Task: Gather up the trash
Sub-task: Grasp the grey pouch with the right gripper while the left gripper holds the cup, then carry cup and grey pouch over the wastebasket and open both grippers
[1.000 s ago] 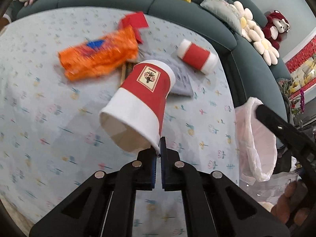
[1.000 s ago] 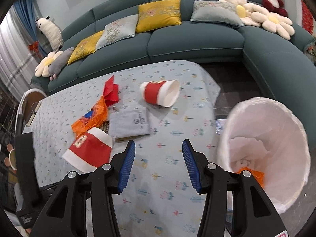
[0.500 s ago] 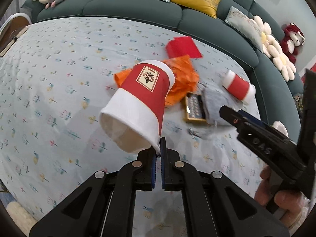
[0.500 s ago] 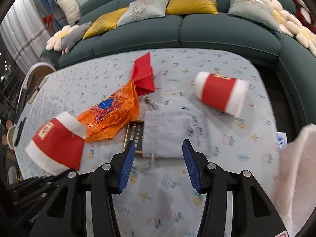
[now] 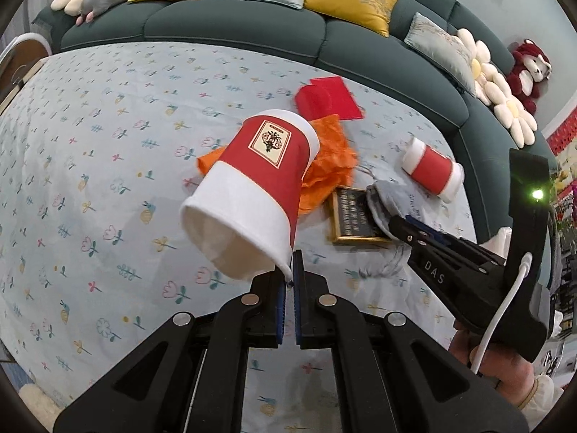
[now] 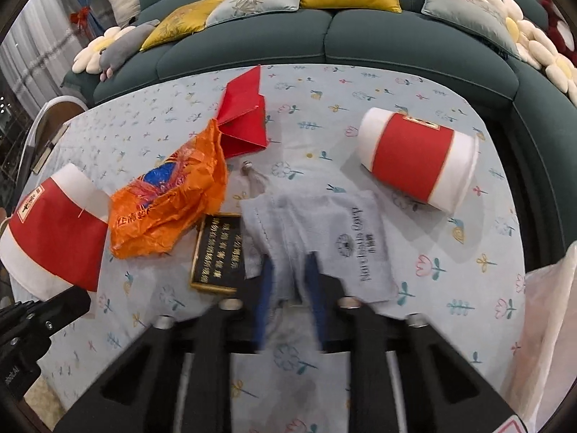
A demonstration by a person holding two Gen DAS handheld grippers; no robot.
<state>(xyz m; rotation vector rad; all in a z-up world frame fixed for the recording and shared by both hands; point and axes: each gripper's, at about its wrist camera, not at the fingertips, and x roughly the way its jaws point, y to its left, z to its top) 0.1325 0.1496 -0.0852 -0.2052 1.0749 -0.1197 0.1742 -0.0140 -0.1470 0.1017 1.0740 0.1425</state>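
My left gripper (image 5: 288,270) is shut on the rim of a red and white paper cup (image 5: 259,180), held tilted above the table; the same cup (image 6: 54,231) shows at the left of the right wrist view. My right gripper (image 6: 288,270) is blurred. Its jaws are closing on the near edge of a grey cloth pouch (image 6: 342,223), and the fabric bunches up between them. In the left wrist view, that gripper (image 5: 391,222) meets the pouch (image 5: 382,198) from the right. A second red and white cup (image 6: 414,158) lies on its side further back.
A crumpled orange bag (image 6: 169,198), folded red paper (image 6: 245,119) and a black plaque with a gold frame (image 6: 220,252) lie on the flowered tablecloth (image 6: 450,288). A white plastic bag (image 6: 551,306) hangs at the right edge. A green sofa (image 6: 414,36) curves behind the table.
My right gripper came down from beside the white bag onto the grey pouch, and its jaws drew together on it. The left gripper drifted sideways with the cup.
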